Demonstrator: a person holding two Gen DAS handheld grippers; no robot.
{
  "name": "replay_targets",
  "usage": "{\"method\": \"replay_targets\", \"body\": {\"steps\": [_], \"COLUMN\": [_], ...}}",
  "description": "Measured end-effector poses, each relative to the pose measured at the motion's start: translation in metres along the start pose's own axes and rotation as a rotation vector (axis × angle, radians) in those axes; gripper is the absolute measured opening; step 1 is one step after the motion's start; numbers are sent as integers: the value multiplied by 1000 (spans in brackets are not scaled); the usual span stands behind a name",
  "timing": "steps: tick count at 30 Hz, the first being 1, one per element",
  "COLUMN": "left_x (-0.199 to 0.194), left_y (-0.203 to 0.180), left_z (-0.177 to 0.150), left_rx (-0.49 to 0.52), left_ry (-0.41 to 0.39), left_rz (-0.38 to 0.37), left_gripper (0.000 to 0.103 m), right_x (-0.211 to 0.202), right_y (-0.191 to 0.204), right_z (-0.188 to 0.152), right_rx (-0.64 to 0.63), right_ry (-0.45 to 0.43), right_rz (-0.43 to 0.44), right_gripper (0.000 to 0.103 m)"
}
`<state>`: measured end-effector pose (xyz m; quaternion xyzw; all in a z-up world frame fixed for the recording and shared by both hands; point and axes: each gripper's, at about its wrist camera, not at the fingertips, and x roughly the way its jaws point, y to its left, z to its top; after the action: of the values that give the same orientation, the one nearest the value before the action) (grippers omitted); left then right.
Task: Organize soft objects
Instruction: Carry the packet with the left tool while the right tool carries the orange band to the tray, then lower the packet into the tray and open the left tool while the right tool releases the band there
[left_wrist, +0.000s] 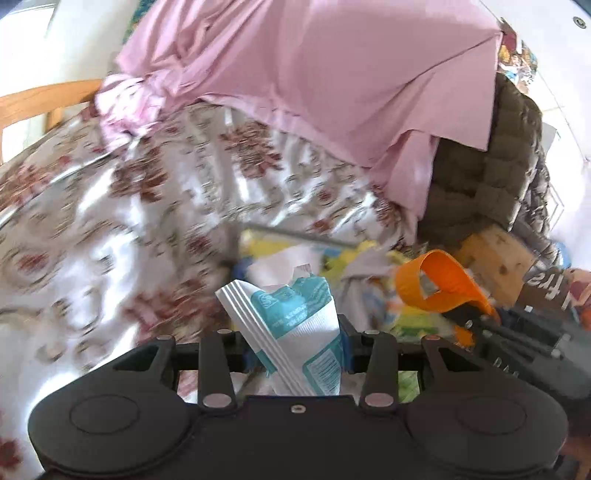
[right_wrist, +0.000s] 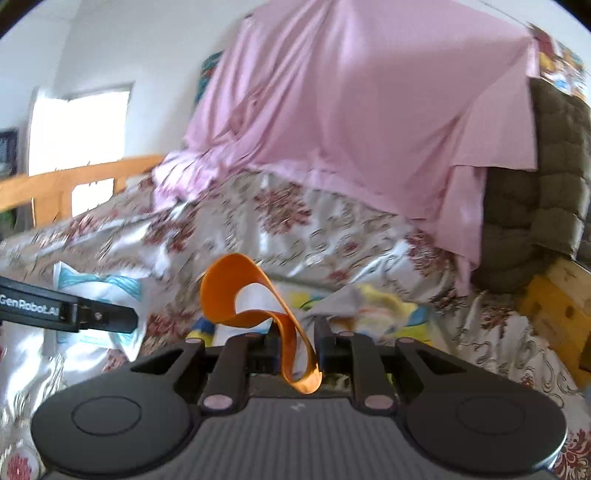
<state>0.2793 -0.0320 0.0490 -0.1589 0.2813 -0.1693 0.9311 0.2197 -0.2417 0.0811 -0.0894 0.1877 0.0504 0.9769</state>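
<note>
Left gripper (left_wrist: 295, 347) pinches a white-and-teal packet (left_wrist: 295, 332) above the bed's (left_wrist: 110, 229) near edge; right gripper (right_wrist: 295, 347) clamps an orange strap (right_wrist: 251, 295) loosely curled. Risk: that twisted strap slipping free, since only its tail looks caught.

A teal-white packet (left_wrist: 295, 328) stands upright, seemingly crumpled; an orange band (right_wrist: 258, 306) curls twisted.
</note>
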Motion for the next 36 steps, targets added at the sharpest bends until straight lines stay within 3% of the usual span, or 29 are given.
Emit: {"method": "replay_targets", "body": {"steps": [5, 15, 24, 36], "left_x": [47, 166, 236, 267], "left_y": [-50, -118, -130, -116], "left_z": [31, 68, 73, 60], "left_rx": [29, 56, 151, 106], "left_ry": [0, 50, 113, 163], "left_rz": [-54, -62, -15, 38], "left_gripper": [43, 43, 43, 46], "right_x": [21, 85, 146, 164], "right_y": [-53, -141, -151, -162], "right_z": [4, -11, -43, -59], "right_rx": [99, 261, 307, 363], "right_ry": [-27, -9, 74, 187], "right_rz": [-51, -201, -204, -205], "right_gripper": [19, 19, 19, 20]}}
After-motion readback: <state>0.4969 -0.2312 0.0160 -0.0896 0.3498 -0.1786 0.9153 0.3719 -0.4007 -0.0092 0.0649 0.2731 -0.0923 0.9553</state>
